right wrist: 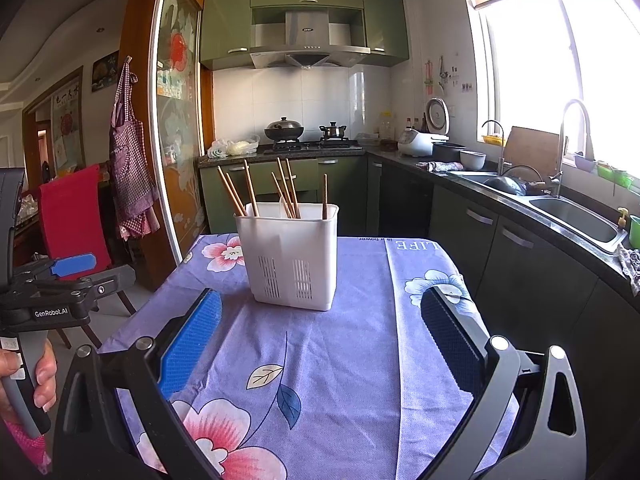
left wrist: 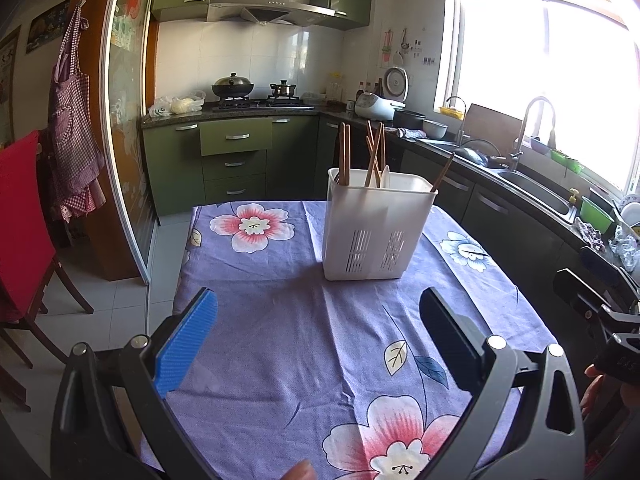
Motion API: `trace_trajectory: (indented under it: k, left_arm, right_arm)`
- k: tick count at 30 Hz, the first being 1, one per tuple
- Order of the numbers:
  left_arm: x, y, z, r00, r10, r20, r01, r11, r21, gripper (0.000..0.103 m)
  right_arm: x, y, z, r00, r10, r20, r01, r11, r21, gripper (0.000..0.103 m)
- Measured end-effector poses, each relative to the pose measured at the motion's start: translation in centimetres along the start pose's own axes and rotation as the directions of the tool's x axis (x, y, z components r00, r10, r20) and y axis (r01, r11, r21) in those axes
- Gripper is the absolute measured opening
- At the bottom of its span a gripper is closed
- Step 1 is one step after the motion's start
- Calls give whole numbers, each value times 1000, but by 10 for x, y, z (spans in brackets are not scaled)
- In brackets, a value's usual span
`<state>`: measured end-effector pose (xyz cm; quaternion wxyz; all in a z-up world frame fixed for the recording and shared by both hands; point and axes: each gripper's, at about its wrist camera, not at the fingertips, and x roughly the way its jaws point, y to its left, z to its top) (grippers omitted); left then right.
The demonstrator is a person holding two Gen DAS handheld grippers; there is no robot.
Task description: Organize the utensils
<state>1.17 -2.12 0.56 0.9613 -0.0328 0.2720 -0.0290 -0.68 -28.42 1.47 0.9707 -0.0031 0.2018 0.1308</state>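
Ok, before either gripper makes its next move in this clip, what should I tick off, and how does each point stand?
1. Left gripper open and empty: ok, the blue pad and black pad stand wide apart with only cloth between them.
2. Right gripper open and empty: ok, same.
3. White plastic slotted utensil holder upright on the purple floral tablecloth: ok.
4. Brown wooden chopsticks inside the holder: ok, all stand in it, leaning different ways.
5. Loose utensils left on the cloth: ok, none visible in either view.
6. How the chopsticks and the white spoon are sorted by compartment: cannot tell, the dividers are hidden.
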Motion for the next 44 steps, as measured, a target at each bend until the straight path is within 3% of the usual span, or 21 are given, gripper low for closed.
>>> trace_trajectory:
  k: [12,23,29,36,44]
  left_arm:
    - [1,1,3,1000,-7,-5,7,1000,-2,96]
    - [7,-10,-1,999,52,-9,-52,997,52,96]
    - [10,-9,-1,1000,19,-9,-19,999,47,96]
    - [21,-5,-5,996,73,-41,-71,996,52,96]
    - [37,3,-7,994,60,-93,-56,997,45,96]
  right_arm:
    - [5,0,-2,1000,1,-11,-1,1000,-2,99]
    - [8,-2,-4,1000,2,-21,-2,1000,2,99]
    - [10,-4,-4,1000,3,-29,-3,1000,4,99]
    - [14,-6,-6,999,0,-39,0,1000,10,99]
    - [20,-7,-7,999,-4,-53,4,1000,11,99]
